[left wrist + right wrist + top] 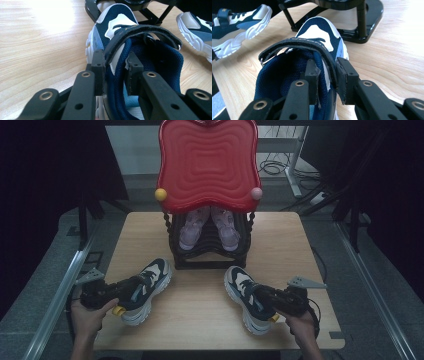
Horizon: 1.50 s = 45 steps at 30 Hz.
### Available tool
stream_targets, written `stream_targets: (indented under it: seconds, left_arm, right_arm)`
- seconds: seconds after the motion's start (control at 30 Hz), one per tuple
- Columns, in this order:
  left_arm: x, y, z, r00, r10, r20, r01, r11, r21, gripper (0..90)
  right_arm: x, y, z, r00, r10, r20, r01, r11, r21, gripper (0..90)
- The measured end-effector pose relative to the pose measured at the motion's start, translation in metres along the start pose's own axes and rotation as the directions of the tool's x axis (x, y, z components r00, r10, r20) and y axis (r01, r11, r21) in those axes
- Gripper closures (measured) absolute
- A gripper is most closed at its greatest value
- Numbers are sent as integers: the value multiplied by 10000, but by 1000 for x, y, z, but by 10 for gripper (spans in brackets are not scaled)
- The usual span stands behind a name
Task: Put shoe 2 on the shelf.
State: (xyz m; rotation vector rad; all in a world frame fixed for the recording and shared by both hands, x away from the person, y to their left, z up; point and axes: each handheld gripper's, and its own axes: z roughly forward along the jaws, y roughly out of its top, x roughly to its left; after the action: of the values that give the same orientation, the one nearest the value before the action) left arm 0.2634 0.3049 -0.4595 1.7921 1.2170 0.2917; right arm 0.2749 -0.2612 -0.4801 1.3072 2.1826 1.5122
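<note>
The left gripper (131, 289) is held low in the left hand (90, 312), its jaws clamped on a shoe's side wall. The right gripper (265, 296) is held likewise in the right hand (301, 324).

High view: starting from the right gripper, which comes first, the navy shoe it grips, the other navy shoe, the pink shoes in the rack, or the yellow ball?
From the right gripper:
1. Right navy shoe, in its jaws.
2. Left navy shoe, across the table.
3. Pink shoes, inside the black rack behind.
4. Yellow ball, up at the red tray's left corner.
</note>
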Motion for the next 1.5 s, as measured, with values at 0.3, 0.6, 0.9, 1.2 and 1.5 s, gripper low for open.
stream_targets:
  seconds: [0.3,0.6,0.9,1.2,1.5]
  left_arm:
    - [4,-3,-7,9995,-258,-165,252,9991,-344,738]
    - [11,-6,-15,9979,-590,-278,568,9956,-742,736]
    - [8,0,-25,9980,-574,-250,539,9909,-1234,735]
    - [4,-1,-30,9977,-611,-307,551,9842,-1681,735]
    - [2,10,-32,9969,-698,-361,609,9766,-2065,733]
  right_arm:
    - [-11,-7,-19,9978,539,398,-517,9972,-545,730]
    - [-18,-5,-30,9941,707,824,-600,9902,-1261,730]
    - [-23,-1,-41,9903,811,1124,-577,9786,-1976,731]
    - [-31,7,-49,9846,1303,1169,-950,9586,-2685,732]
    - [-35,26,-46,9819,1303,1373,-797,9426,-3243,733]
